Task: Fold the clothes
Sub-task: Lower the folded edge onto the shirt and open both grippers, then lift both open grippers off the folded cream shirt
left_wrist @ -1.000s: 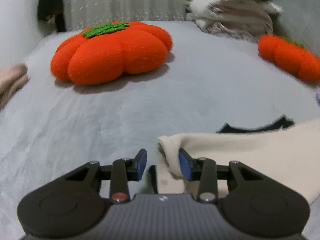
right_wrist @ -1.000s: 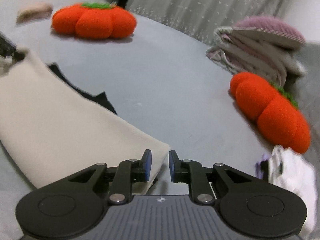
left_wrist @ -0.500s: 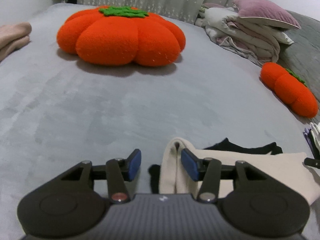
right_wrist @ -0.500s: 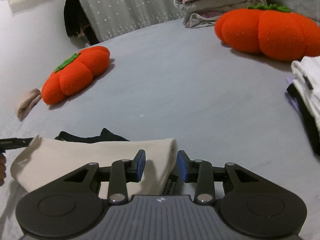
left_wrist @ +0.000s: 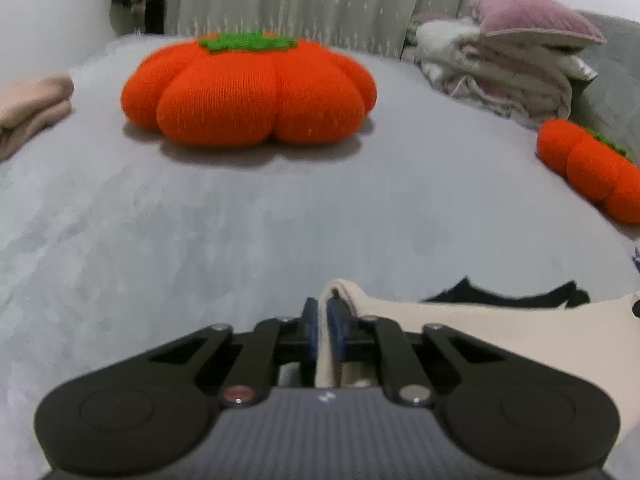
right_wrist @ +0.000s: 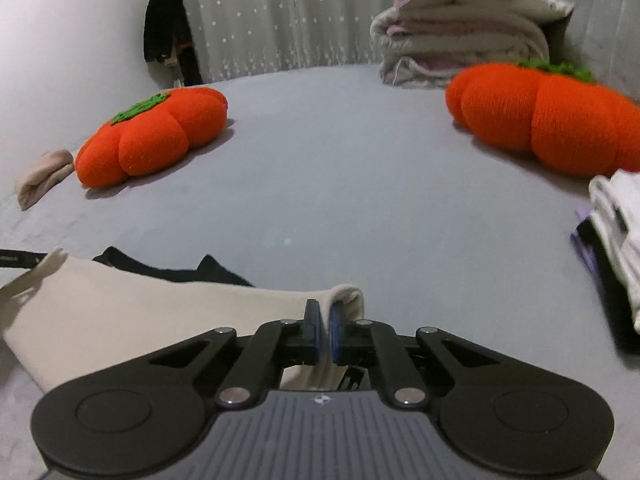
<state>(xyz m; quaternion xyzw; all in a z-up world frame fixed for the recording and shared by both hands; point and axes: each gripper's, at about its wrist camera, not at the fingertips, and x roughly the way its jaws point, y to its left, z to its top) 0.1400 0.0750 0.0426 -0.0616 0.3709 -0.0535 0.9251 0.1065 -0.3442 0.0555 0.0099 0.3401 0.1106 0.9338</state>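
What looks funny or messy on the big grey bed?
A crumpled black garment pokes out from behind the cream cloth that both tongs are pinching, half hidden instead of folded. Everything else looks tidy, even the two orange pumpkin cushions.

cream garment (right_wrist: 132, 312) | plain, soft, folded into a long flat band | lies on the grey bed, stretched sideways between both ends | one folded corner (left_wrist: 340, 292) raised and pinched at the left end, the other corner (right_wrist: 348, 296) raised and pinched at the right end | black garment (right_wrist: 172, 270) | partly under the cream one, its edge showing behind
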